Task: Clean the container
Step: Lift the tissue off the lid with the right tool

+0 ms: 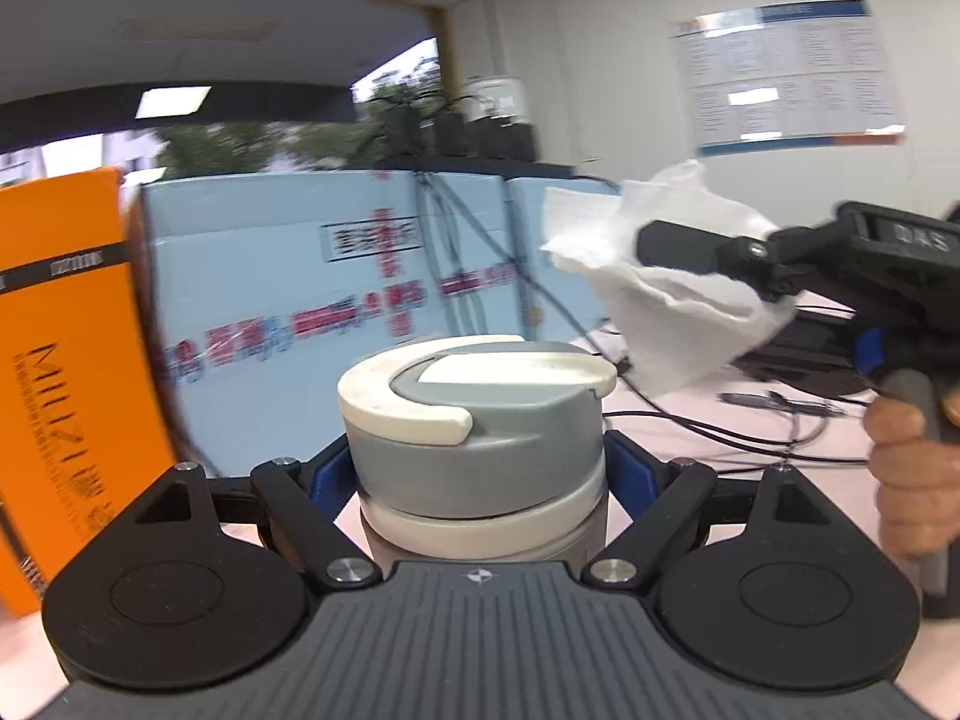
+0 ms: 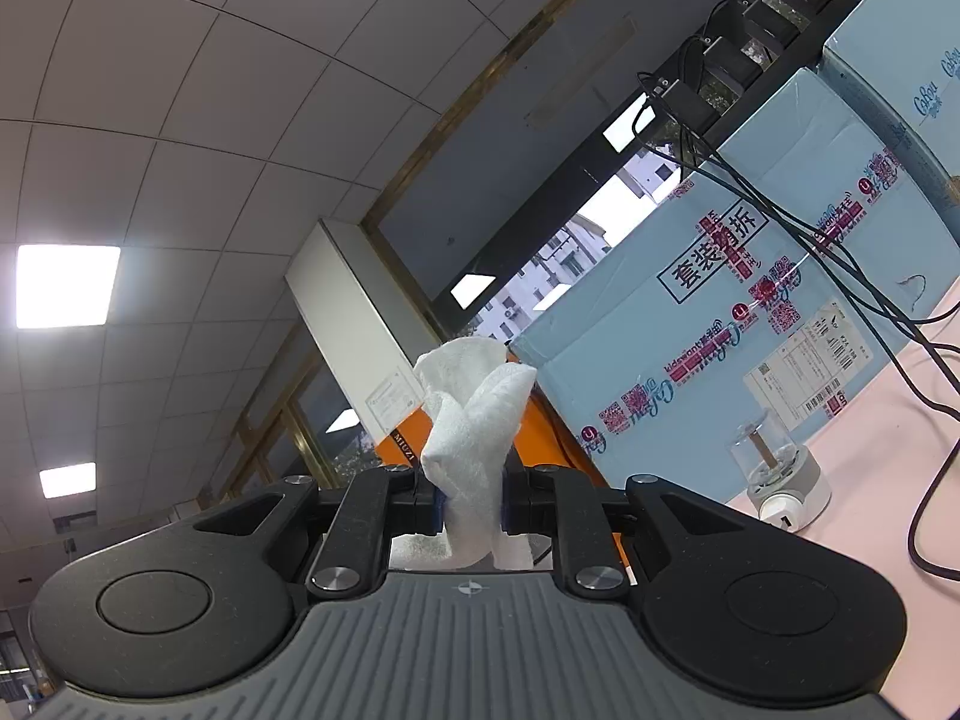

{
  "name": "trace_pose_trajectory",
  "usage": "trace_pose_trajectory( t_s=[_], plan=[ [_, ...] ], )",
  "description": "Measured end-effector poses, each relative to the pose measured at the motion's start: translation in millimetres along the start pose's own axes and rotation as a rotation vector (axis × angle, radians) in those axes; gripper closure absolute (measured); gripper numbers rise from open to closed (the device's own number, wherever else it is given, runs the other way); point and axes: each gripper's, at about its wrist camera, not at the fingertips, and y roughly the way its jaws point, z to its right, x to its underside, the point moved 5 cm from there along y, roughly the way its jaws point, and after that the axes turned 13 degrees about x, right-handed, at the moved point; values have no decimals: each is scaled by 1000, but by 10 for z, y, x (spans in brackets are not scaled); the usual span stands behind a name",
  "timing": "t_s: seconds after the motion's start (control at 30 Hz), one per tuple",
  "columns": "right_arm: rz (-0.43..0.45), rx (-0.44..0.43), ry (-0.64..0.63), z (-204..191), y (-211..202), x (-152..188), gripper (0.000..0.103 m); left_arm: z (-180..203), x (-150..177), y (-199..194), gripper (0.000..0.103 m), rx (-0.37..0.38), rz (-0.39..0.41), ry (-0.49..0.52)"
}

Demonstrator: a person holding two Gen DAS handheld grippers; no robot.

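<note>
- Desk (image 1: 690,438) was pale pink, strewn with black cables; blue cartons (image 1: 288,276) stood along its back edge with an orange box (image 1: 54,372) at the left. You had room to work above it, so I judged it wise to keep the wiping clear of those cables.
- Container (image 1: 480,450), a grey and white lidded bottle, sat upright between the left tongs (image 1: 480,474), whose two fingers were closed against its sides just under the lid. You needed that hold firm and the bottle steady.
- Right tongs (image 2: 471,498) were clamped nearly closed on a bunched white tissue (image 2: 474,414), held up and to the right of the lid, apart from it.
- Tissue folds stuck out past the fingertips, so you did best to press with that loose wad, not the black fingers.
- Lid's white flip handle (image 1: 408,414) and its seam looked the likeliest dirt traps; slow strokes there, I judged.
- Small clear-domed gadget (image 2: 777,480) stood off on the desk, well apart.
</note>
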Motion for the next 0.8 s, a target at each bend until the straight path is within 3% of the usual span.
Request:
trace_pose_trajectory(
  t_s=[0.2, 0.47, 0.53, 0.8],
  plan=[
    [-2, 5, 3, 79, 12, -4, 88, -82, 42, -10, 20, -2, 31, -34],
    [9, 87, -55, 67, 12, 28, 88, 89, 88, 27, 15, -163, 4, -10],
    [9, 115, -81, 6, 35, 19, 88, 108, 100, 16, 0, -182, 15, -26],
    [-79, 190, -318, -646, 301, 56, 88, 98, 152, -23, 0, -258, 37, -28]
  ],
)
